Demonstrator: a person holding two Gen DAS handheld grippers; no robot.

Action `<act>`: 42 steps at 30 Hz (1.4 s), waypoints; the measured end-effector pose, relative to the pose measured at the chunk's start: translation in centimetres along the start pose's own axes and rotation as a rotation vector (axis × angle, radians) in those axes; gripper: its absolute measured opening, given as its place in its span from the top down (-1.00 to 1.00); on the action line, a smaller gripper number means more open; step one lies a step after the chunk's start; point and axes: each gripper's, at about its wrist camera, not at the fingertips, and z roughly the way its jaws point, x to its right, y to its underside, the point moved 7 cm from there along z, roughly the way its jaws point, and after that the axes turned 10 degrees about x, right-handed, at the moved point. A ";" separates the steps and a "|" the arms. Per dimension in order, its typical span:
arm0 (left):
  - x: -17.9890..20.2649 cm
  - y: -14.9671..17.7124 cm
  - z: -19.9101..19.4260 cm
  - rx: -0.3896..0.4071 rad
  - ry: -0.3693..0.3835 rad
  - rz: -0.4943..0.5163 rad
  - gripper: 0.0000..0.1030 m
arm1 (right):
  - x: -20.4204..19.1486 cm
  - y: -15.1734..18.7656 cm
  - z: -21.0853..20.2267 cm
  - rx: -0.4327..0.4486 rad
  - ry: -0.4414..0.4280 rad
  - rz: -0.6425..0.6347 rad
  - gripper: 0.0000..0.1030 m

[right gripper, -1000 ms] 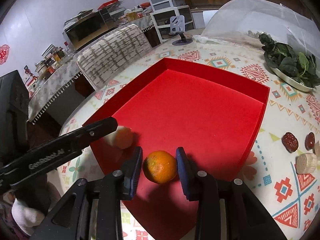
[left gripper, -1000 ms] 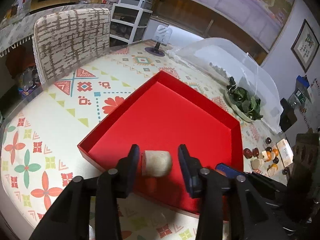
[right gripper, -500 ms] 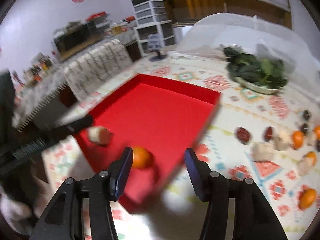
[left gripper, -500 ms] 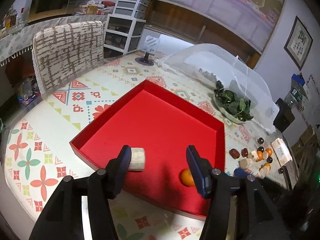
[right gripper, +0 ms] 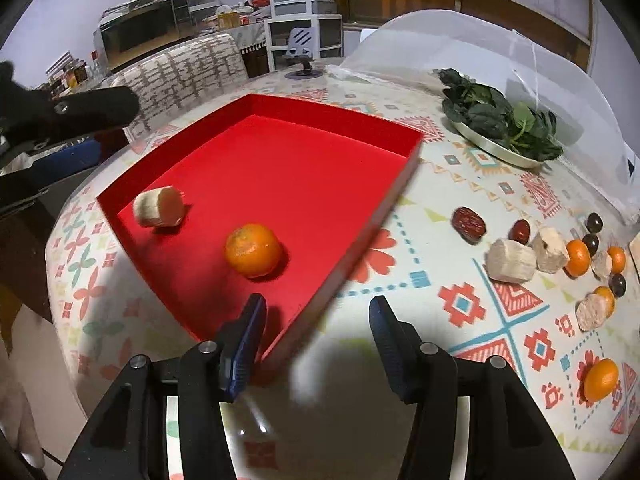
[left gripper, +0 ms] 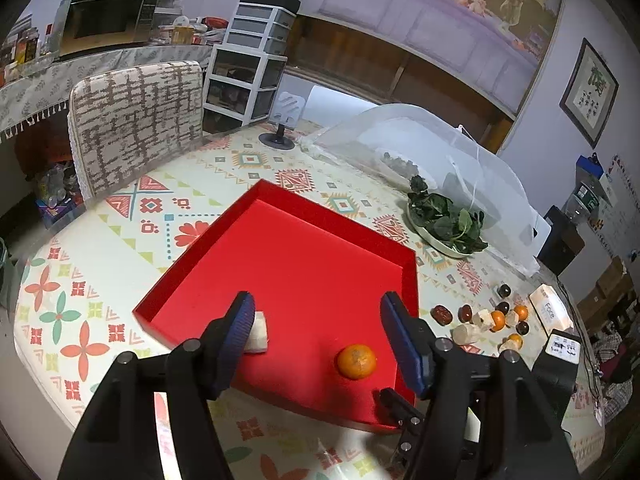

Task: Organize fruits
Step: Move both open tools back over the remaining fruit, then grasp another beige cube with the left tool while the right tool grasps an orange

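Left gripper (left gripper: 318, 334) is seen spread wide with nothing held, raised above the near part of the red tray (left gripper: 340, 240). In the left wrist view a pale cylindrical fruit chunk (left gripper: 257, 330) is seen on the tray floor near its near-left corner, partly hidden behind the left finger pad (left gripper: 239, 330); contact with the pad cannot be told. A mandarin (left gripper: 357, 361) is seen loose on the tray floor toward the near-right side, apart from the chunk and between the two fingers in the frame. Loose fruit pile (left gripper: 490, 320) is laid on the patterned tablecloth (left gripper: 120, 208) right of the tray: red dates, dark round fruits, small mandarins, pale chunks. A dish of leafy greens (left gripper: 446, 224) is placed beyond the tray's far-right corner, beside a white mesh food cover (left gripper: 432, 152). In the right wrist view the right gripper (right gripper: 316, 338) is likewise seen wide apart and empty, held over the tray's near corner and the tablecloth (right gripper: 440, 200) beside it. The mandarin (right gripper: 253, 249) and the chunk (right gripper: 159, 206) are both seen inside the tray (right gripper: 340, 120), well clear of these fingers, the chunk lying on its side left of the mandarin. The pile (right gripper: 560, 256) is spread on the cloth to the right, with one more mandarin (right gripper: 601, 380) set apart nearer the camera. The left gripper (right gripper: 72, 120) is visible at the left frame edge.
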 end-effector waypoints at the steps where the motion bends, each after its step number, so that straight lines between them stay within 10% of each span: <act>1: 0.2 0.1 -0.1 -0.001 0.003 0.003 -0.26 | 0.4 0.1 -0.1 0.001 0.004 0.005 -0.12; 14: 5.6 0.9 -0.6 -0.015 0.091 0.094 -0.35 | 6.3 -0.8 -6.4 0.156 -0.071 0.197 -0.16; 26: 15.1 6.8 2.3 -0.150 0.278 0.266 -0.35 | 24.9 6.0 -13.1 0.148 0.210 0.436 -0.22; 33: 19.7 9.9 4.9 -0.215 0.295 0.416 0.03 | 25.2 6.4 -11.1 0.108 0.156 0.412 -0.22; 42: 21.0 10.7 10.6 -0.264 0.197 0.412 0.03 | 23.3 5.9 -9.3 0.101 0.059 0.365 -0.22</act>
